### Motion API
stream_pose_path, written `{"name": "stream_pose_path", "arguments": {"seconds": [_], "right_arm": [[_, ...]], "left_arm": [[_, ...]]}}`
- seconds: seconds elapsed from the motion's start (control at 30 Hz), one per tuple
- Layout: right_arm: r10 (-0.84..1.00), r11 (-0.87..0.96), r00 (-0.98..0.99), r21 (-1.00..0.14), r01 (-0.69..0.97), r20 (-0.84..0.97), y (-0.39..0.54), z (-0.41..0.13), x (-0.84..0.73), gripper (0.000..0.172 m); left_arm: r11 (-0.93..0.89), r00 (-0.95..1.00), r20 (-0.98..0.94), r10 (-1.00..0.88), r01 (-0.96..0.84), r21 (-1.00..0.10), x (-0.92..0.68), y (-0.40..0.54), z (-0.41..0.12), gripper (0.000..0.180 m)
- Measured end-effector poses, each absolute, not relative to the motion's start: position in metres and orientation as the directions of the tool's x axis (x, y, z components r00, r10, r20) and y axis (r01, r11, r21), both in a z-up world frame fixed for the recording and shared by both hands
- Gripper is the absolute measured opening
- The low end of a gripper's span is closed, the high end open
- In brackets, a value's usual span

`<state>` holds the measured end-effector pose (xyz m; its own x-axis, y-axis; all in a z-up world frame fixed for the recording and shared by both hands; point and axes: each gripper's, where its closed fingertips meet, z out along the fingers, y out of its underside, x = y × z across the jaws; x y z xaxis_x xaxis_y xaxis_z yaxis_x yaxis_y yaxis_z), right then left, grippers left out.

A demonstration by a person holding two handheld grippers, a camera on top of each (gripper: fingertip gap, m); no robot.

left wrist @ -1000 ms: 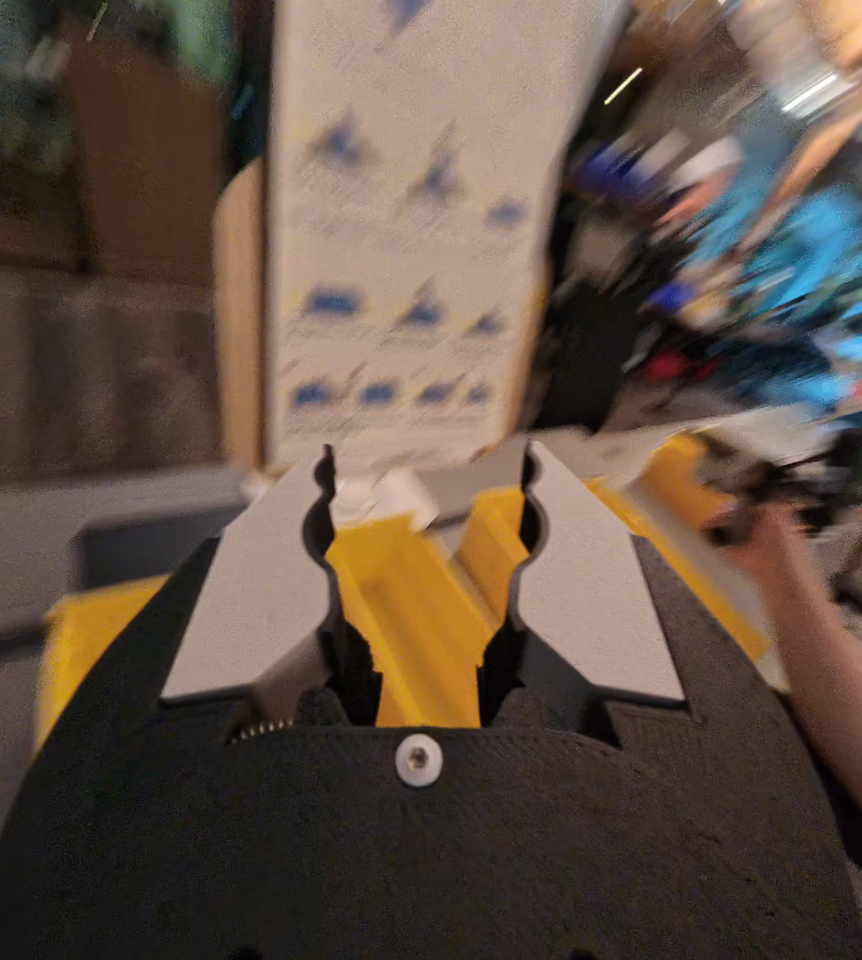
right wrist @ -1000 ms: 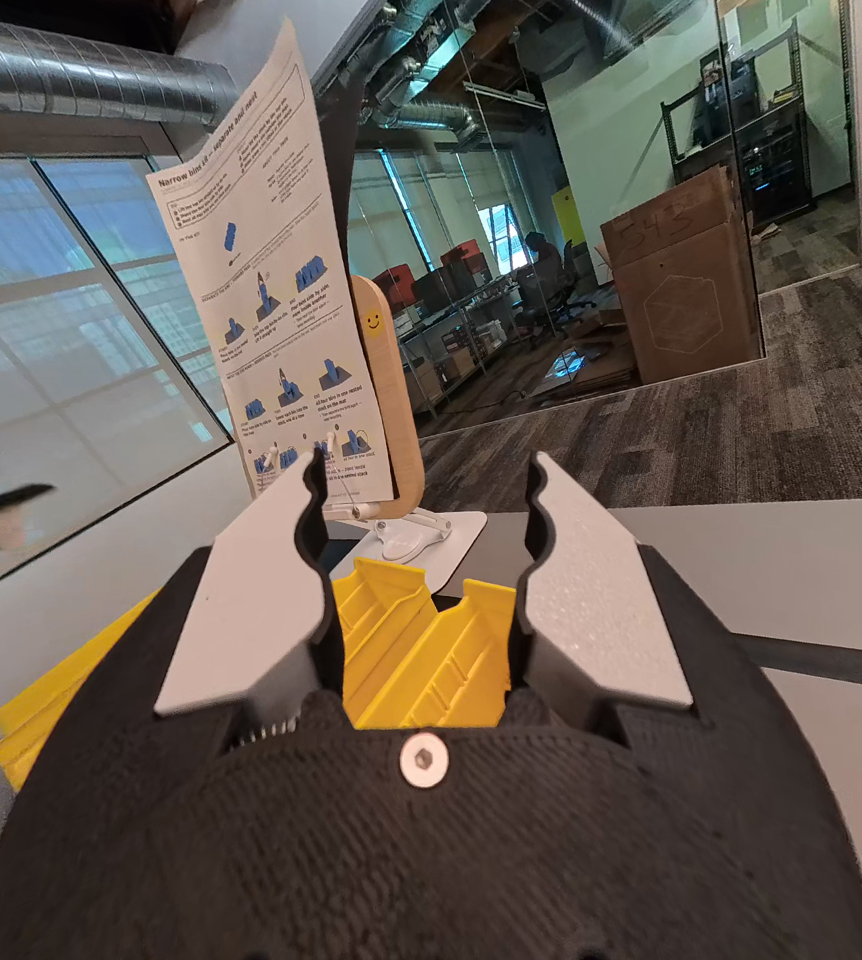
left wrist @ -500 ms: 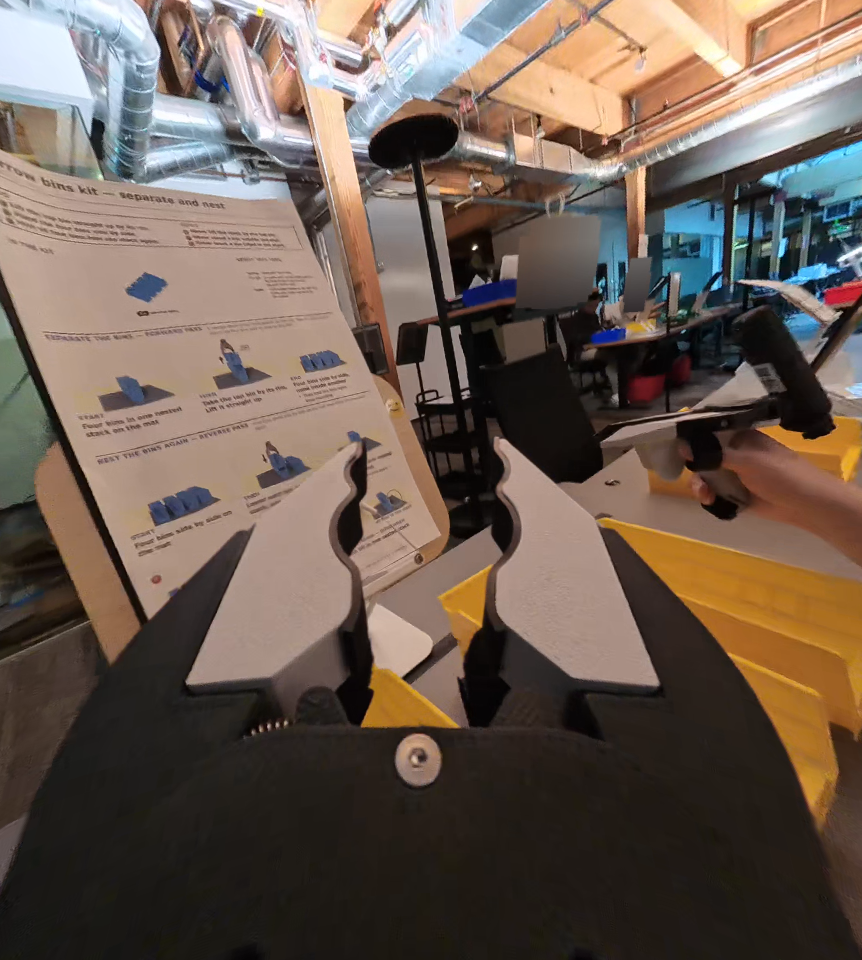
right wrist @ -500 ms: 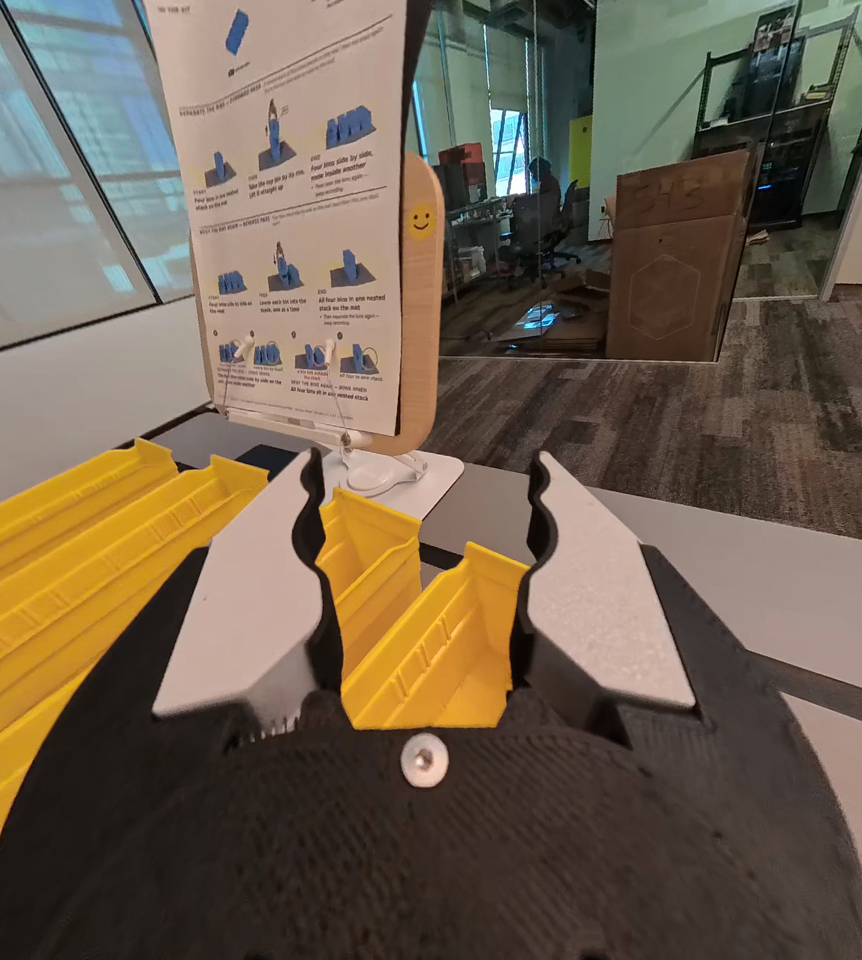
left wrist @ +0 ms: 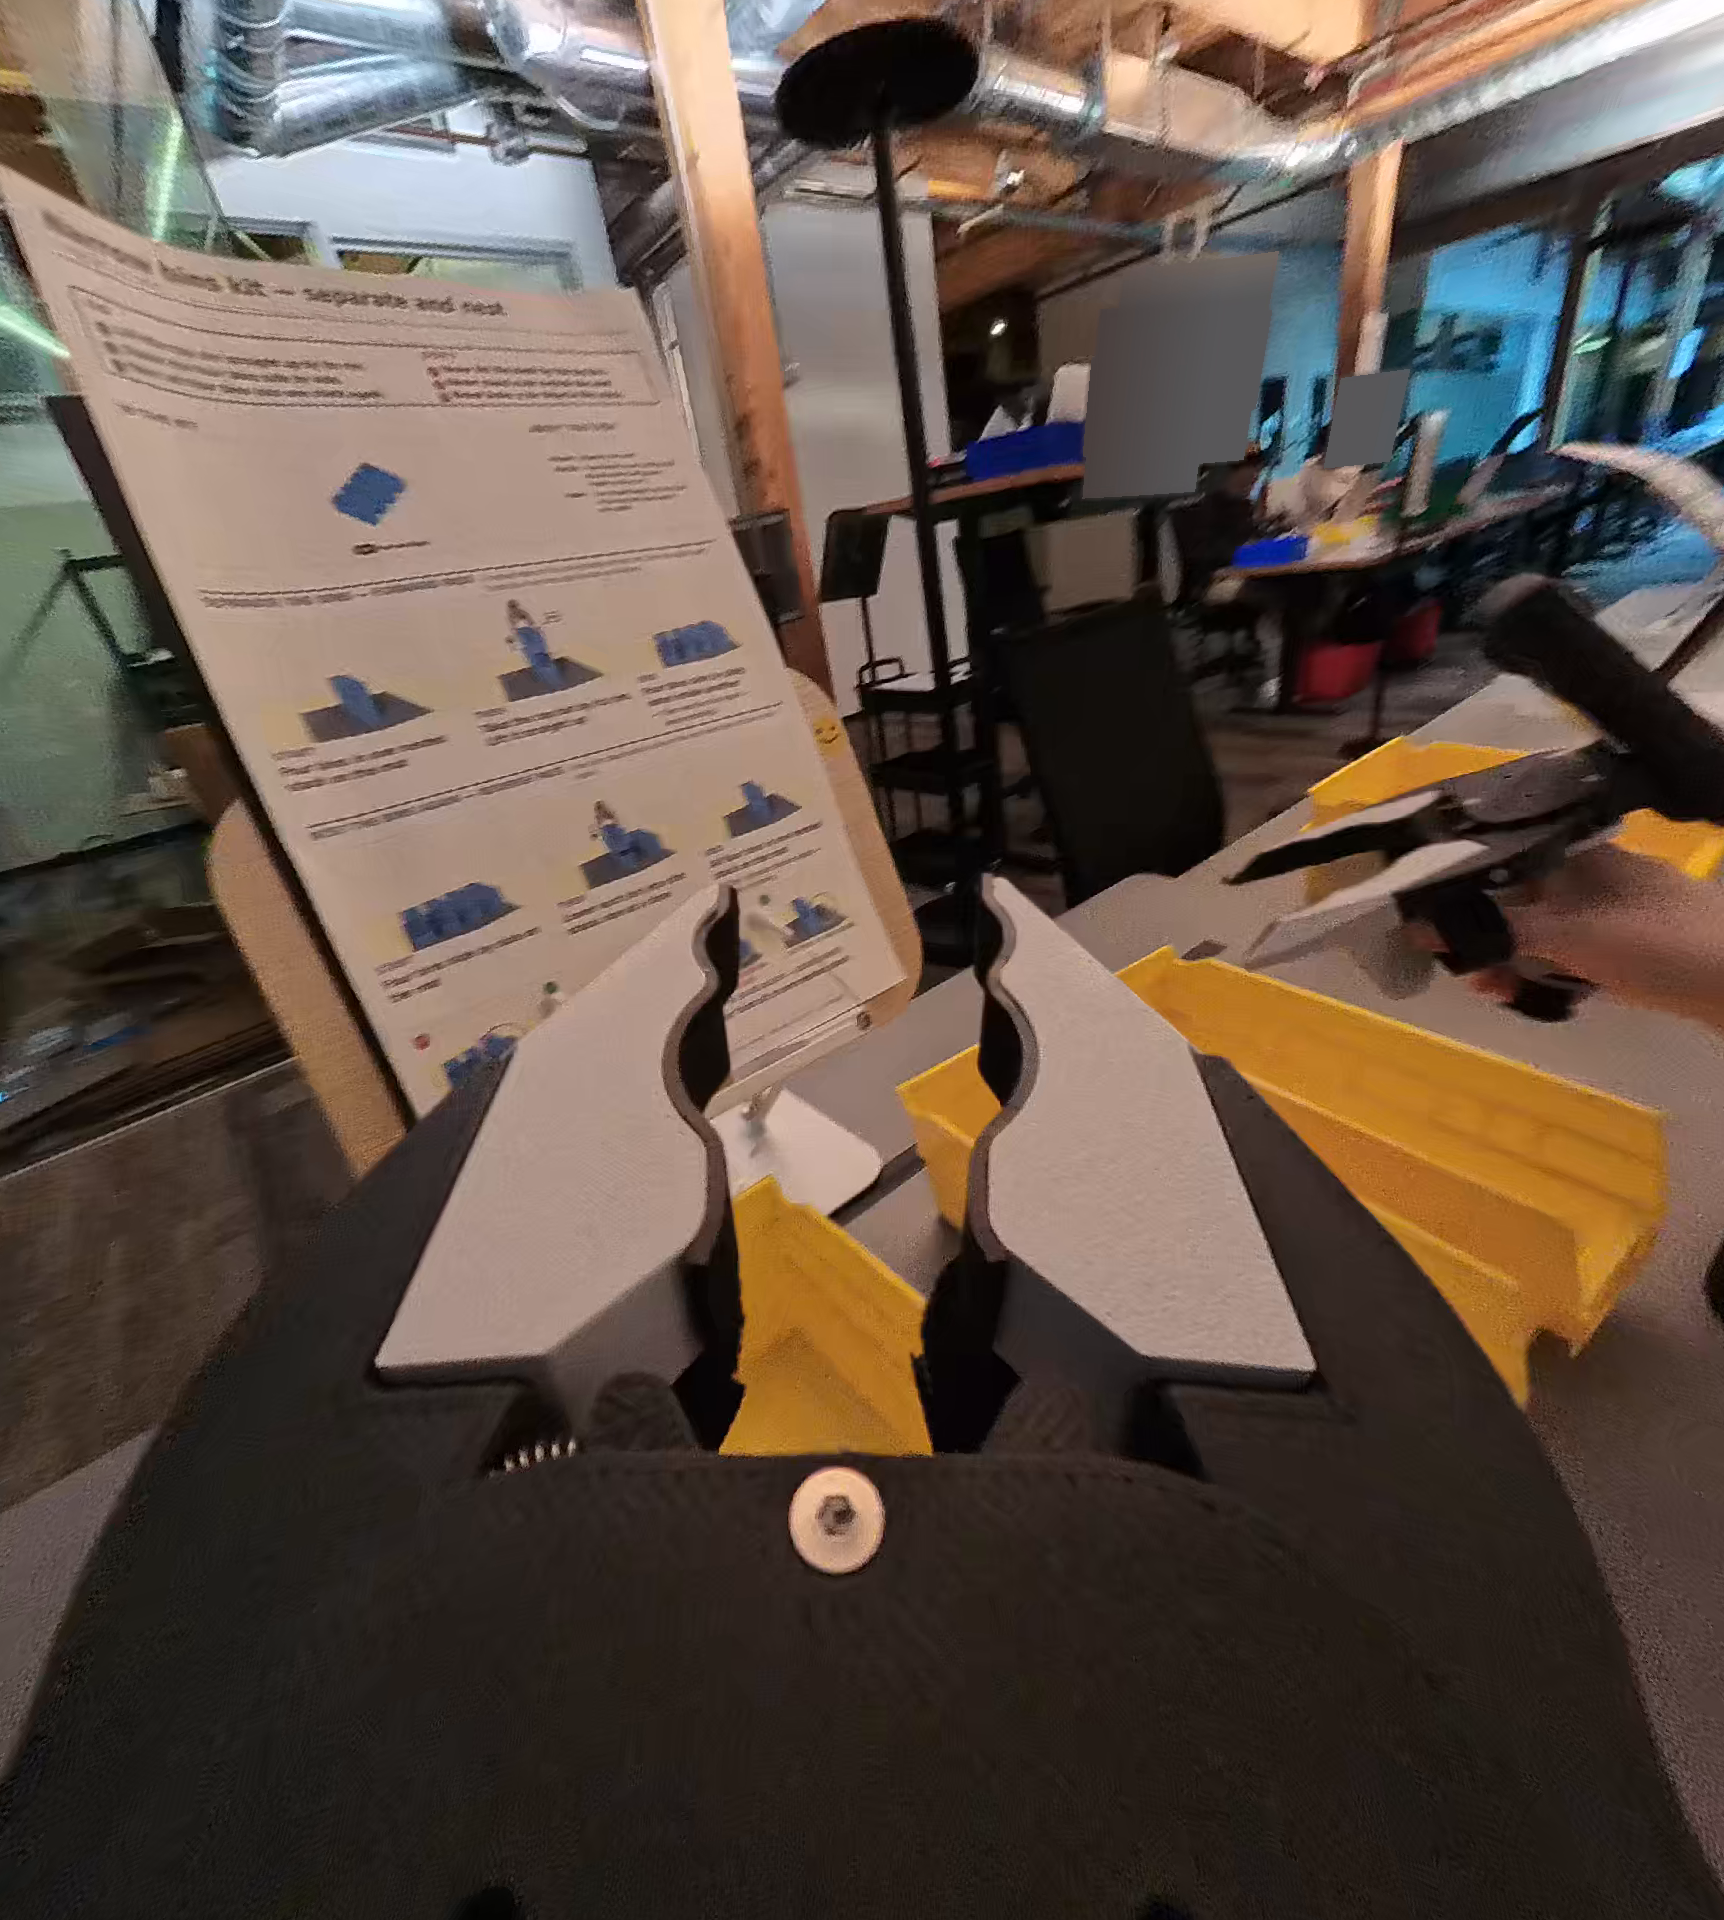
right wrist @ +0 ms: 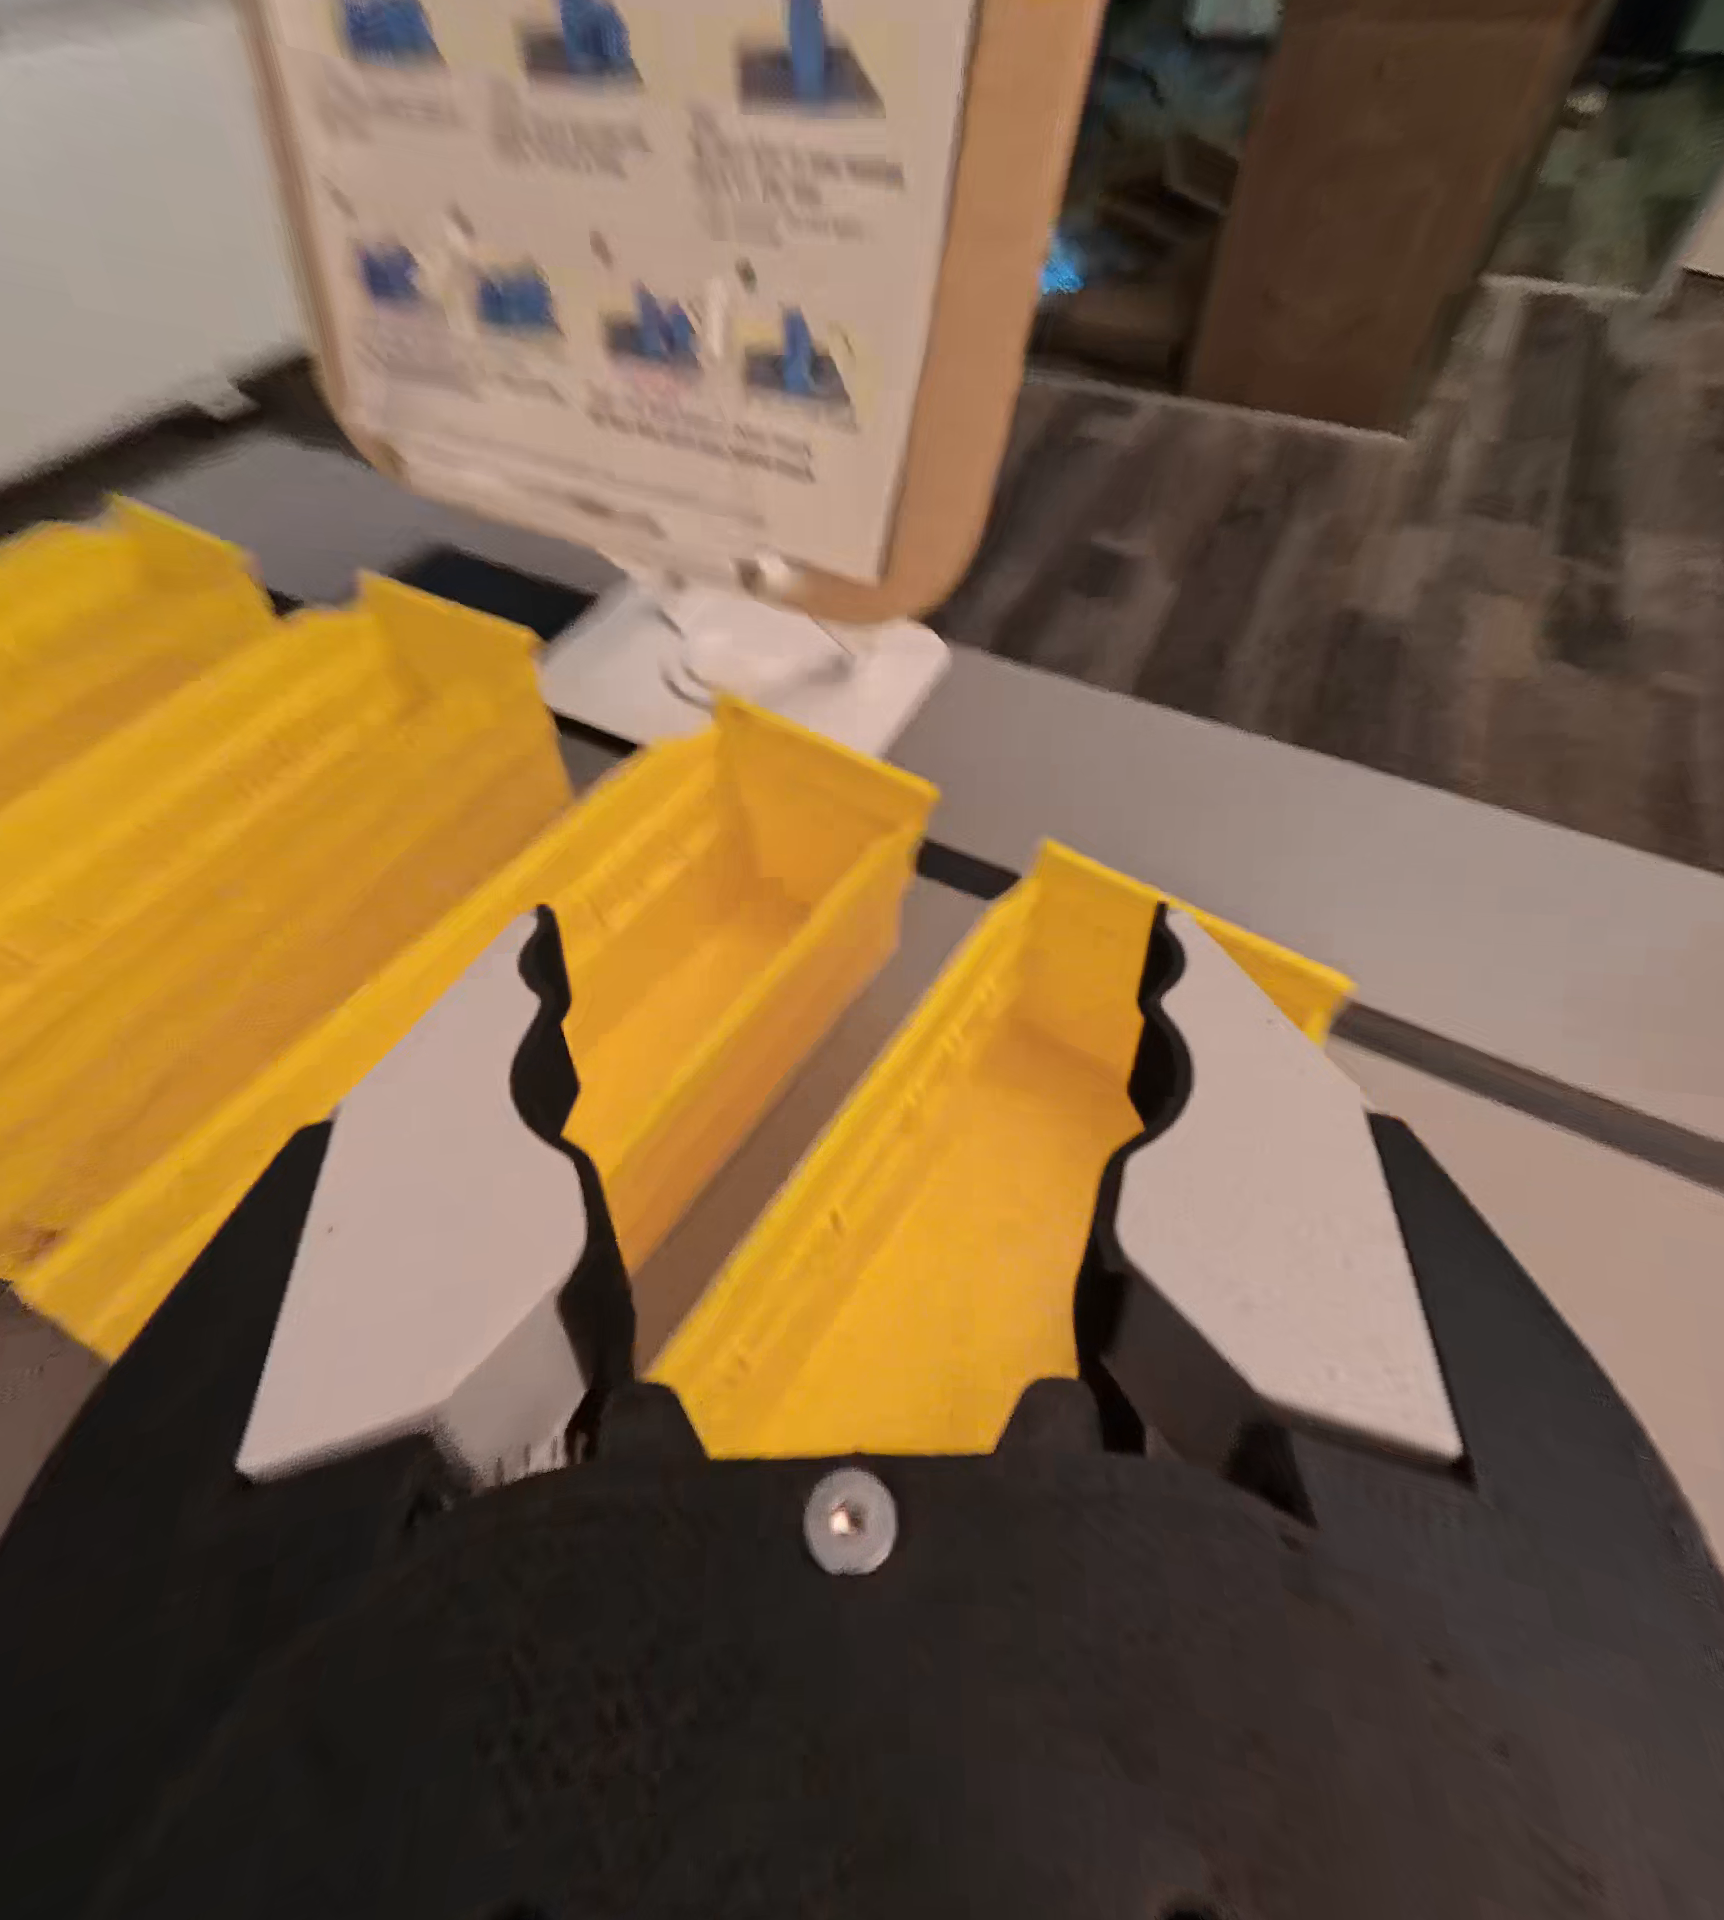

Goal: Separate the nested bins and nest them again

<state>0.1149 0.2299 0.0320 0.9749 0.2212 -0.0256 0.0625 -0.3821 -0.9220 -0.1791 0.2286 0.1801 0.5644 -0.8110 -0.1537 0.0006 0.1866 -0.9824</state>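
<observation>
Yellow bins (right wrist: 692, 935) side by side on grey surface (right wrist: 1357, 894).
Right gripper (right wrist: 853, 914) fingers wide above two bins; left gripper (left wrist: 858, 894) fingers narrow, bare; bin ends cut off.

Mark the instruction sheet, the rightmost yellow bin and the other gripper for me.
instruction sheet (left wrist: 442, 665): left wrist view, middle of the page.
rightmost yellow bin (right wrist: 951, 1226): right wrist view, inside floor.
right gripper (left wrist: 1377, 862): left wrist view, between its fingers.

Grey table (right wrist: 1253, 831) carries four yellow bins (right wrist: 733, 935), apparently side by side.
</observation>
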Motion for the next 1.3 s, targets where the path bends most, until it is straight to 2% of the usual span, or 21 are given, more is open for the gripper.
{"name": "stream_pose_path", "arguments": {"seconds": [0.1,0.23,0.3,0.43,0.57,0.67,0.83,1.0,1.13,1.3], "right_arm": [[0.125,-0.502,0.992,-0.861,0.077,0.016,0.211,0.006,0.123,0.118],[0.050,-0.501,0.994,-0.864,-0.061,-0.099,0.194,-0.009,0.116,0.116],[0.055,-0.513,0.991,-0.855,-0.076,-0.121,0.189,-0.014,0.103,0.115],[0.068,-0.581,0.997,-0.813,0.020,-0.023,0.185,-0.022,0.088,0.106],[0.205,-0.618,0.969,-0.786,0.018,-0.139,0.190,-0.026,0.027,0.104],[0.173,-0.661,0.978,-0.750,0.028,-0.116,0.204,-0.037,0.013,0.115],[0.071,-0.714,0.956,-0.684,-0.151,-0.285,0.232,-0.040,-0.002,0.135],[0.012,-0.827,0.984,-0.555,-0.091,-0.180,0.237,-0.069,0.001,0.137],[0.016,-0.900,1.000,-0.436,0.003,-0.026,0.231,-0.089,0.007,0.137],[0.080,-0.920,0.997,-0.386,0.069,-0.013,0.232,-0.090,0.003,0.136]], "left_arm": [[0.169,0.575,-0.110,-0.811,0.050,-0.984,-0.187,0.227,0.188,0.041],[0.115,0.496,-0.011,-0.868,0.179,-0.977,-0.198,0.218,0.199,0.039],[0.080,0.479,0.016,-0.878,0.181,-0.980,-0.204,0.219,0.197,0.041],[0.031,0.406,0.069,-0.911,0.233,-0.972,-0.210,0.211,0.201,0.041],[0.006,0.364,0.087,-0.927,0.247,-0.969,-0.213,0.206,0.203,0.040],[-0.001,0.358,0.094,-0.929,0.251,-0.968,-0.215,0.204,0.203,0.040],[-0.012,0.320,0.101,-0.942,0.267,-0.964,-0.217,0.199,0.206,0.040],[-0.001,0.309,0.104,-0.945,0.317,-0.948,-0.228,0.196,0.214,0.037],[-0.007,0.288,0.113,-0.951,0.346,-0.938,-0.233,0.193,0.219,0.036],[-0.018,0.264,0.122,-0.957,0.364,-0.931,-0.235,0.190,0.221,0.035]]}}
